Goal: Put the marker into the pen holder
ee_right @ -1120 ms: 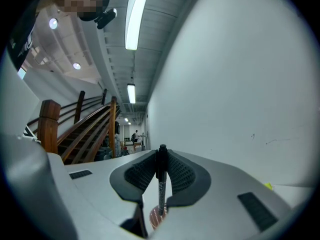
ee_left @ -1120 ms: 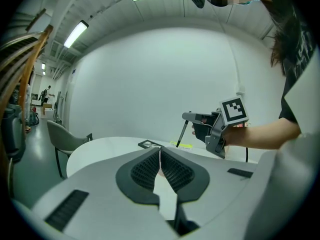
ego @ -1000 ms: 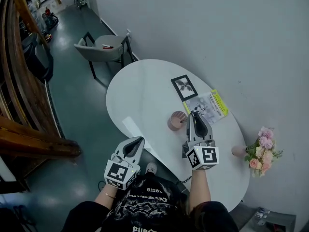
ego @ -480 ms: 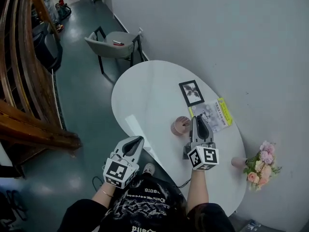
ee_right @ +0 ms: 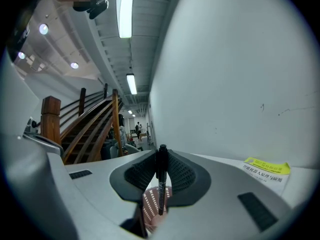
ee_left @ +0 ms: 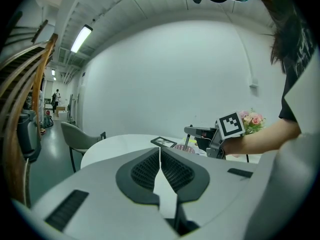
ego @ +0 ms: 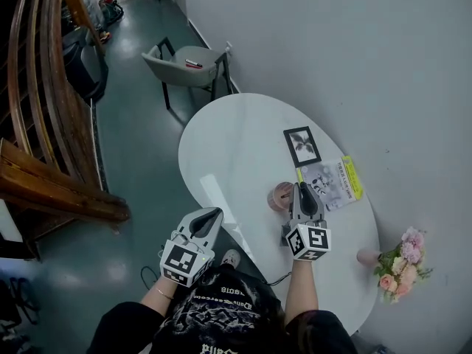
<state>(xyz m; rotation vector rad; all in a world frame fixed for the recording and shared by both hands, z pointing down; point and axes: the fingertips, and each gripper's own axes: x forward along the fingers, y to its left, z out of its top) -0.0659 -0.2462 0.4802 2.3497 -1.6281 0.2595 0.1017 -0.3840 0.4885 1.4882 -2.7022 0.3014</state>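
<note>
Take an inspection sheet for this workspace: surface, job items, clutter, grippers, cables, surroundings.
Surface: glossy white oval table.
Job's things: black marker held upright, tip pointing down toward the pink slotted pen holder; not yet in it.
Clutter: black-framed picture, yellow-edged booklet, pink flower bunch.
Grippers: right gripper shut on the marker; left gripper shut, empty, off the table's near edge.
Cables: nothing seen on the table.
Surroundings: grey chair, wooden staircase, grey wall.

The right gripper [ego: 300,192] reaches forward on an outstretched bare forearm [ego: 301,290], its fingers [ee_right: 182,176] clamped on the marker [ee_right: 161,179]. The left gripper [ego: 212,215] hangs lower, near the torso, pointing forward, its fingers pressed together with nothing between them.
</note>
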